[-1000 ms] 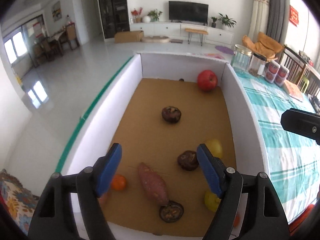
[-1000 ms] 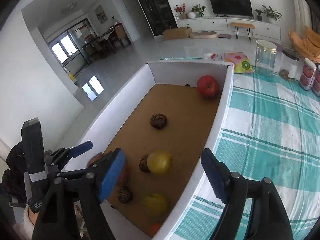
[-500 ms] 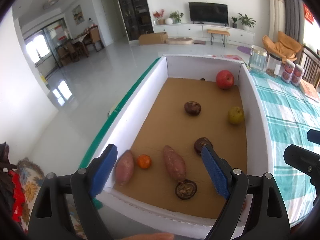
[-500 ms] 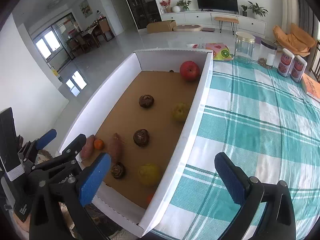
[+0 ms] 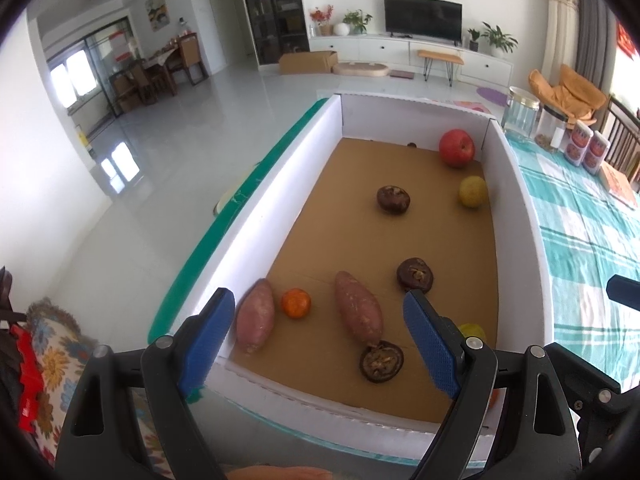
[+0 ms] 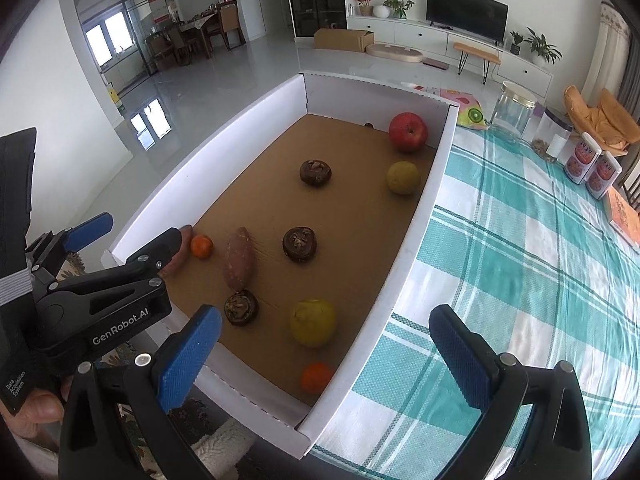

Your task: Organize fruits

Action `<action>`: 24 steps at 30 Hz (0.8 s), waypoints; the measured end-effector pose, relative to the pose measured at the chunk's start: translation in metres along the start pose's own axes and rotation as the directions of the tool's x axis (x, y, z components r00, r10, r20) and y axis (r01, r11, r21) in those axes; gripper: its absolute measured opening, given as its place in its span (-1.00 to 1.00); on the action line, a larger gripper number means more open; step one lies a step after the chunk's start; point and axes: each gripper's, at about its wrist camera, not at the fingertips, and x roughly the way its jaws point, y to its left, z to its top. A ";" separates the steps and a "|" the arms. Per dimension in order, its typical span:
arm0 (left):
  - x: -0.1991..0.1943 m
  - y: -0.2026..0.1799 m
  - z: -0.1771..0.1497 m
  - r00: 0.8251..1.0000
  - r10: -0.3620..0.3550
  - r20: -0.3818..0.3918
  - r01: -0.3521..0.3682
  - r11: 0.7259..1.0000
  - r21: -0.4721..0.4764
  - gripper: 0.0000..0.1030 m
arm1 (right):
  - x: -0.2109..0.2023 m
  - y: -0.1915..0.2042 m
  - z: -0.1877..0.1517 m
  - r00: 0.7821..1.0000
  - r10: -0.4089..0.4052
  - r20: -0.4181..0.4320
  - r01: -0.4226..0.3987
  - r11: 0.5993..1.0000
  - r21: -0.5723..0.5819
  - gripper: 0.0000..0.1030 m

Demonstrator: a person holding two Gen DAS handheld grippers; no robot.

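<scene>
A cardboard box (image 6: 420, 216) sits on the tabletop (image 6: 520, 260) at its left edge. Inside, an apple (image 6: 408, 132) lies in the far right corner, two sweet potatoes (image 5: 358, 308) flank a tangerine (image 5: 296, 302) near the front left, and jars (image 6: 514, 112) stand beyond the box's right side.

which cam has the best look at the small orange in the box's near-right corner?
Right wrist view. There the small orange shows whole and unblocked on the cardboard floor, beside the box wall. In the left wrist view only a sliver of it peeks past the left tool, whose right finger covers the rest.
</scene>
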 end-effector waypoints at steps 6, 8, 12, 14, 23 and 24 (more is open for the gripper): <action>0.003 0.002 0.000 1.000 0.001 -0.006 -0.001 1.000 0.002 0.71 | 0.002 0.005 0.000 1.000 -0.005 -0.005 0.005 1.000 -0.007 1.00; 0.003 0.003 0.001 1.000 0.002 -0.008 -0.002 1.000 0.001 0.71 | 0.003 0.004 0.000 1.000 -0.008 -0.006 0.008 1.000 -0.006 1.00; 0.003 0.003 0.000 1.000 0.000 -0.009 0.000 1.000 0.005 0.71 | 0.005 0.005 0.002 1.000 -0.013 -0.006 0.013 1.000 -0.007 1.00; 0.003 0.003 0.000 1.000 0.001 -0.009 0.000 1.000 0.007 0.71 | 0.005 0.005 0.002 1.000 -0.013 -0.006 0.013 1.000 -0.008 1.00; 0.004 0.004 0.000 1.000 -0.006 -0.013 0.006 1.000 0.010 0.71 | 0.006 0.004 0.005 1.000 -0.031 -0.001 0.031 1.000 0.000 1.00; 0.004 0.004 0.000 1.000 -0.009 -0.014 0.009 1.000 0.009 0.71 | 0.006 0.004 0.005 0.999 -0.032 0.000 0.032 0.999 0.001 1.00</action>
